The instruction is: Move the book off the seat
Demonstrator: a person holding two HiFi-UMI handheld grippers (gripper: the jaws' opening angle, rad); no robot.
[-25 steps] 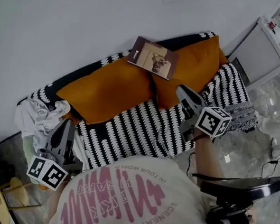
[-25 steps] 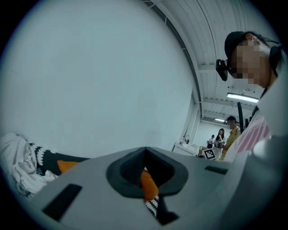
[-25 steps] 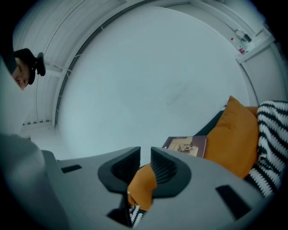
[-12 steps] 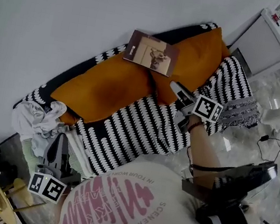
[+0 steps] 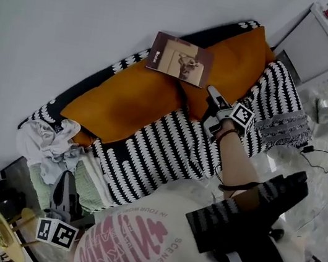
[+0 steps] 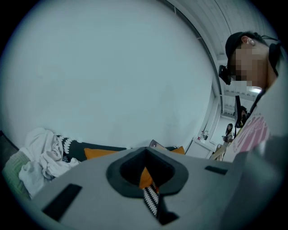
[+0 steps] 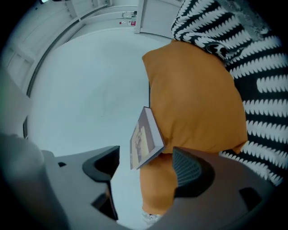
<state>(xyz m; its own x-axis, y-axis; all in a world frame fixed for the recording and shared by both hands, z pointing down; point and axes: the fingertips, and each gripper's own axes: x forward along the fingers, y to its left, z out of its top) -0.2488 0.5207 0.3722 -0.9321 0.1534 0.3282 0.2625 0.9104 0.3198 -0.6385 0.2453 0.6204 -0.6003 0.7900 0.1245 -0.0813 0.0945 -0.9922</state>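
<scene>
— Where is the book?

— The book (image 5: pixel 180 60) lies cover up on top of the two orange cushions (image 5: pixel 124 104), over the place where they meet. Its far edge is toward the white wall (image 5: pixel 78 12); whether it touches the wall I cannot tell.

— And the right claw?

— The right claw (image 7: pixel 145 168) is just beside the book's near corner (in the right gripper view that corner shows in the gap between the jaws). The jaws have just been opening and stand wide, released. Neither pad touches the book.

— The left one?

— The left claw (image 6: pixel 146 155) hangs low at the sofa's other end, well apart from the book, near a crumpled white cloth (image 5: pixel 49 141). Its jaws are clenched together with nothing between them.

— The seat itself?

— A black-and-white patterned cover (image 5: pixel 160 152) lies over it in front of the cushions, and the person's forearm (image 5: pixel 233 164) reaches across it.
</scene>
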